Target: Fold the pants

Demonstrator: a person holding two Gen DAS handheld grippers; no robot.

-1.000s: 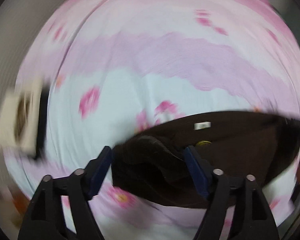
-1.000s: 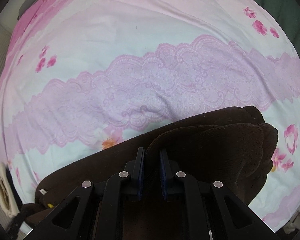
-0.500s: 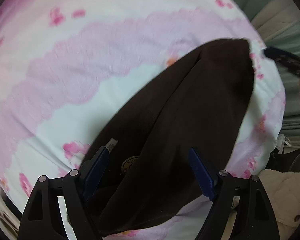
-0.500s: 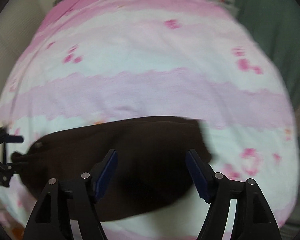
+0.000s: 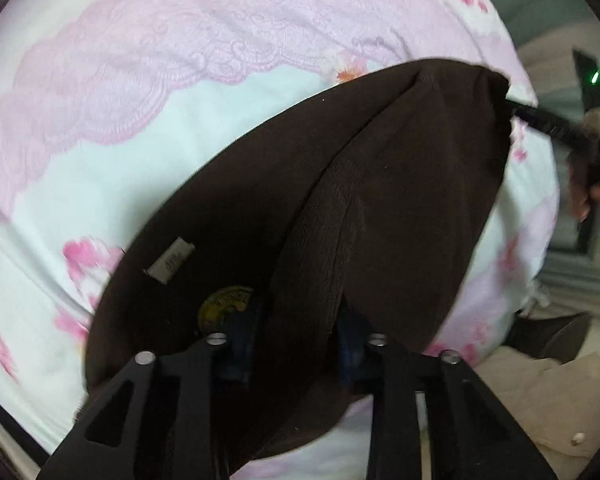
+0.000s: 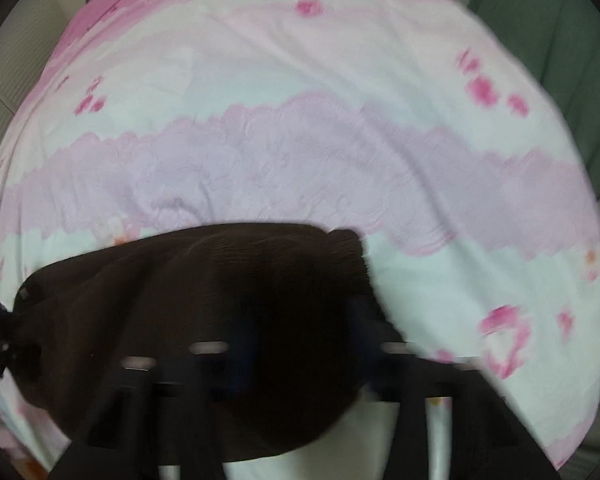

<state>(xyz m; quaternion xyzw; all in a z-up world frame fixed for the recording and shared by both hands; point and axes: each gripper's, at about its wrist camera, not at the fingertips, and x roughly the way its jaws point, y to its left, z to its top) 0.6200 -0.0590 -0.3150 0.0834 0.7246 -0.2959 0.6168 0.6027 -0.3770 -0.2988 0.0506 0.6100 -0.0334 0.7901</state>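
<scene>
A: Left gripper [image 5: 300, 340] — jaws have just closed, clamped on a fold of the brown pants [image 5: 340, 200] at the near end, right by the yellow label [image 5: 228, 304] and white tag [image 5: 170, 260]. The pants run up and away from it to the far end, lying on the pink floral bedsheet [image 5: 140, 80].

B: Right gripper [image 6: 296, 360]?

A: Blurred. Jaws have just been closing too, dark cloth sits between them, but I can't tell whether the pads press on it. The pants spread left of that claw.

B: What's in only 1 view?

A: Left view shows the label, the tag and the right gripper's tip at the pants' far corner, plus a hand [image 5: 596, 184] behind it. Right view shows a green curtain [image 6: 540, 20] past the bed — and the left gripper's black frame at the left edge.

B: Obstructions?

A: Cloth hides both sets of pads.
</scene>
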